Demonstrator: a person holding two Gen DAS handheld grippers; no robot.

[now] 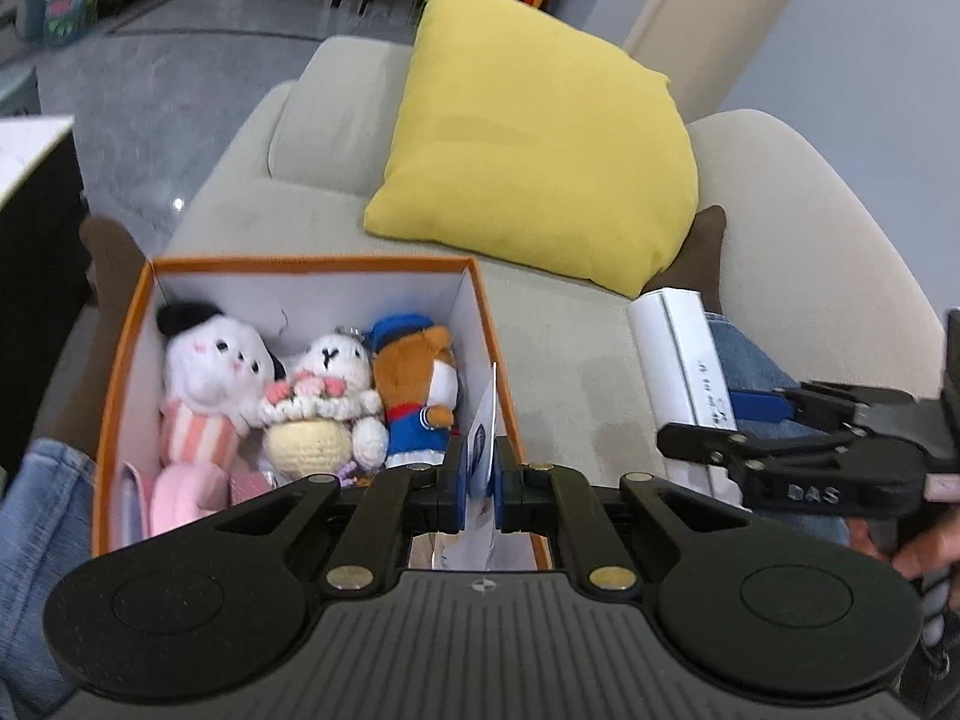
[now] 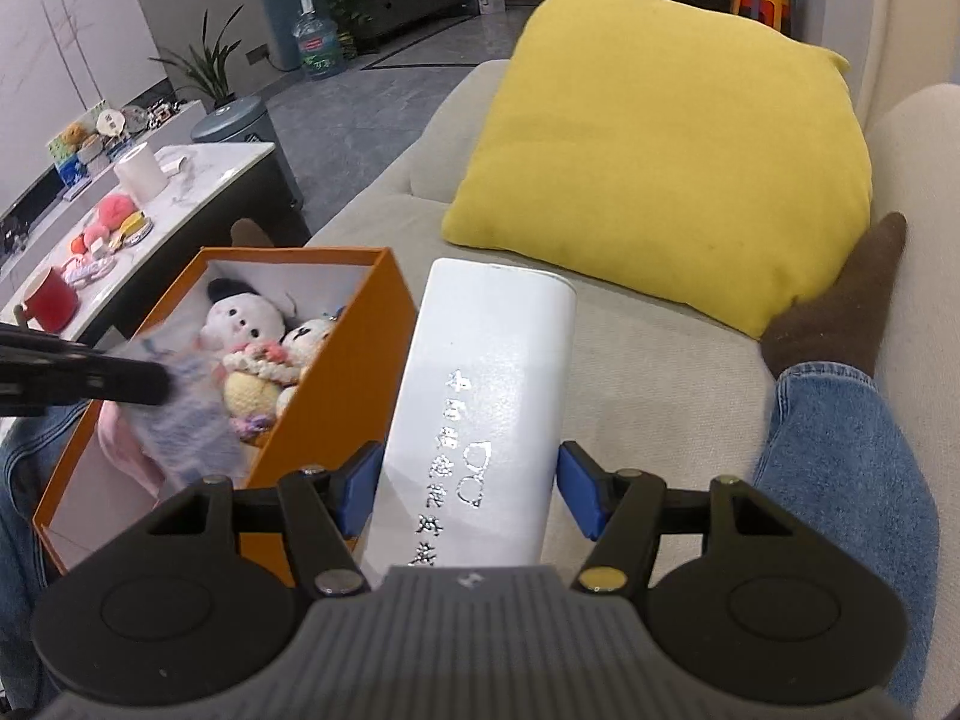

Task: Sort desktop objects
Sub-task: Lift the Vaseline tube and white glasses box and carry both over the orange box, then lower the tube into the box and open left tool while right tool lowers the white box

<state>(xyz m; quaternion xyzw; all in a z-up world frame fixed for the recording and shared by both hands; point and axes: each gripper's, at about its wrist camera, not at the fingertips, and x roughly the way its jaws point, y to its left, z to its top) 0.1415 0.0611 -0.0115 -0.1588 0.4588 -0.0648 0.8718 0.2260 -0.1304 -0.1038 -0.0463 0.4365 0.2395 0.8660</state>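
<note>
Your left gripper [image 1: 480,480] is pinching a thin, floppy card [image 1: 485,420] edge-on over the orange box [image 1: 312,267] of plush toys [image 1: 312,396], while your right gripper [image 2: 468,495] is clamping the stiff, light white box [image 2: 486,396] by its sides beside it.

The orange box [image 1: 120,360] looks like matt cardboard, the plush toys [image 1: 210,360] fuzzy cloth, the white box [image 2: 480,408] smooth glossy card, the yellow cushion [image 2: 660,150] woven cloth.

White box [image 2: 486,414] between blue-padded jaws, orange box [image 2: 336,384] just beside.
</note>
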